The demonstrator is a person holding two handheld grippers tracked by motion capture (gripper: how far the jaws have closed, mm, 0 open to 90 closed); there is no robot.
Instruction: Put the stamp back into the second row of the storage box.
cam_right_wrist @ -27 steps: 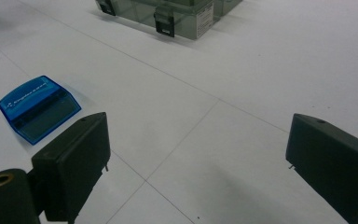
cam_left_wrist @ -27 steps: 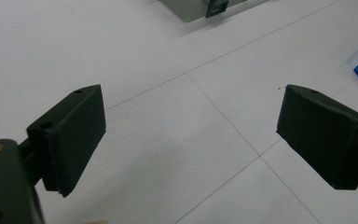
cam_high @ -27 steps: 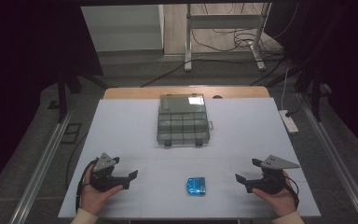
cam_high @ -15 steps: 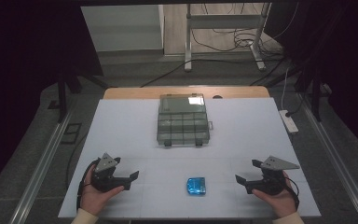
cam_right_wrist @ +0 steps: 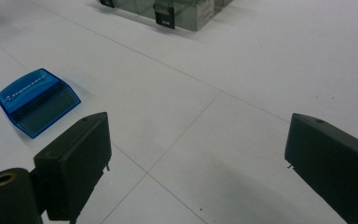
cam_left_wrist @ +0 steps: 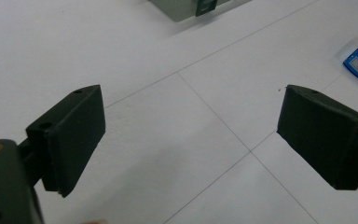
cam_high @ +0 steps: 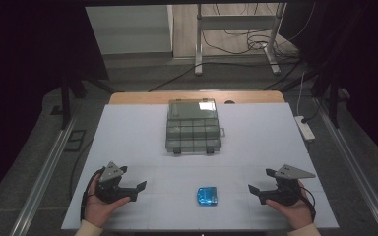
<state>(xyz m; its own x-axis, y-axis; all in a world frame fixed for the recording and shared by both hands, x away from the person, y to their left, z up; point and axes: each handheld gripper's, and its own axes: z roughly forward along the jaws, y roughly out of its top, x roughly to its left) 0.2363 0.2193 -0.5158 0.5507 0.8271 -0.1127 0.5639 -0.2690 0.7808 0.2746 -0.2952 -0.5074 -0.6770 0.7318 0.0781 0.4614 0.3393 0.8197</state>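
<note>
Between the two grippers, untouched, lies the blue box, both sets of fingers spread apart.

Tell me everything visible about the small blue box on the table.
The small blue box looks like translucent blue plastic, flat and roughly rectangular, with a sloped lid face carrying small white print. It appears closed. It lies flat on the white table near the front edge, between the two grippers and in front of the clear compartment case. Nothing touches it but the table.
</note>
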